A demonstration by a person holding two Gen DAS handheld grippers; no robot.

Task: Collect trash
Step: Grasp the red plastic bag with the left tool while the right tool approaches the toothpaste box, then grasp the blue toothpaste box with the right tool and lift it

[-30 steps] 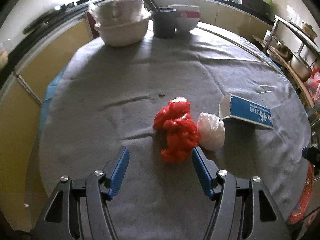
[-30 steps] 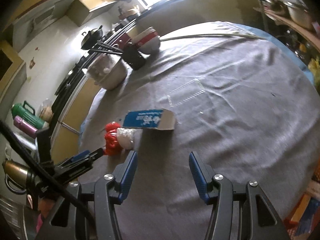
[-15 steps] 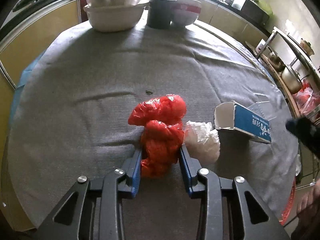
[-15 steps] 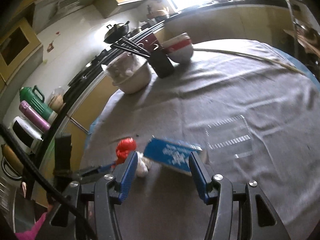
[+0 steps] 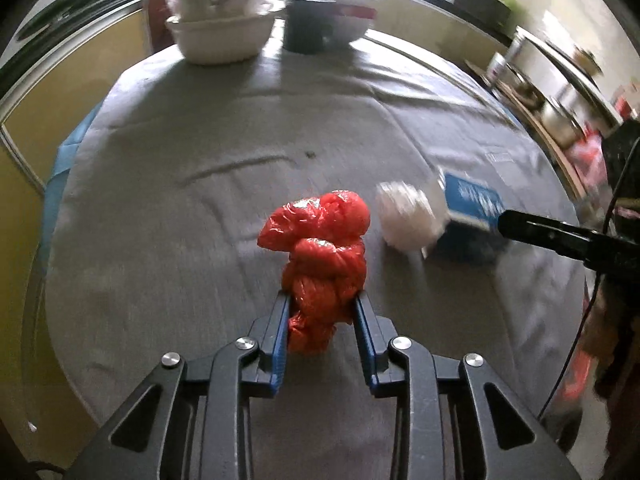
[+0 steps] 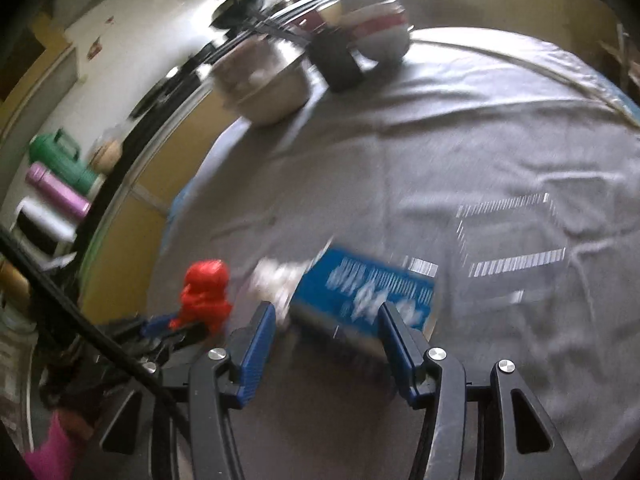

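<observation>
Trash first: red bag [image 5: 324, 258], all twisted up, sits btwn the two blue pads of my left claw [image 5: 322, 300]. Pads press on both sides of its low part & the jaws are closing a bit more, so I've got it squeezed. Top of the bag pokes out past the tips. Can't tell if it's off the cloth or touching it.

Just to the right of it in the left view lies a white wad [image 5: 408, 218], & right beside that a blue box [image 5: 472, 200] on its side. All on the gray cloth [image 5: 200, 208] over the round table.

My right claw [image 6: 328, 320] hangs w/ its jaws apart, one pad each side of the blue box's near end. Picture is blurry, so I can't tell if the pads touch the box. Looks like a small gap on the left side.

Far end of the table: big white bowl [image 5: 220, 36], dark cup [image 5: 306, 24] w/ sticks in it, & a bowl w/ a red band [image 5: 354, 20].
</observation>
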